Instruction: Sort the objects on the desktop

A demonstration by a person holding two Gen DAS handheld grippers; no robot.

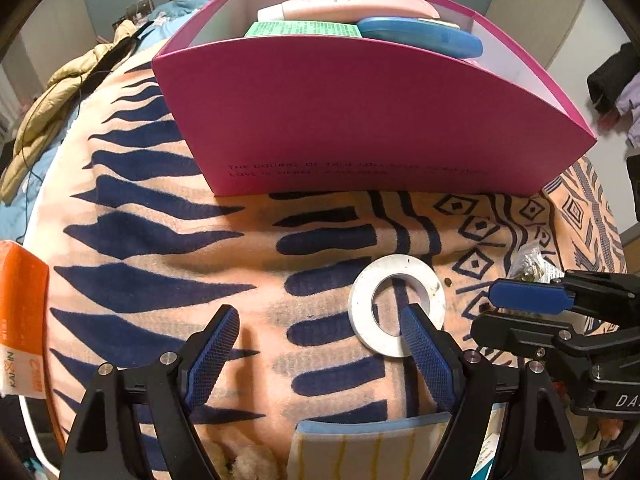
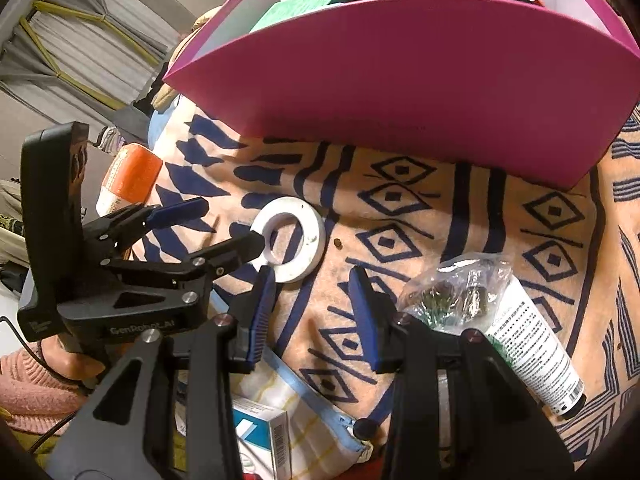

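Going left to right in the left wrist view: an orange packet (image 1: pixel 22 320) sits at the far left edge on the patterned blanket (image 1: pixel 160 240). The left gripper (image 1: pixel 320 336) fills the bottom middle, fingers spread wide, nothing between them. Its right finger tip is right at the hole of the white ring (image 1: pixel 360 300), which lies flat on the blanket in the lower middle, so one finger looks threaded into the ring or hanging just over it; can't tell which.

Above that, the pink box (image 1: pixel 360 120) takes up the whole top centre and already has a pink tube (image 1: pixel 348 6), a green carton (image 1: pixel 304 30) and a blue case (image 1: pixel 424 36) inside.

In the right wrist view the right gripper (image 2: pixel 312 284) is at the bottom centre, also spread and empty, just right of the ring. Further right on the blanket: a clear plastic bag (image 2: pixel 460 288) of small bits, and a white tube (image 2: pixel 536 348) toward the lower right. A zip pouch (image 2: pixel 304 412) and a small blue-and-white carton (image 2: pixel 260 432) sit at the bottom edge.

My read: sorting's partway along, some stuff boxed and some loose, and the ring seems to be the thing being gone for. Next would be closing the left fingers across the ring's band so it doesn't slip, then lifting over the box's tall front wall.
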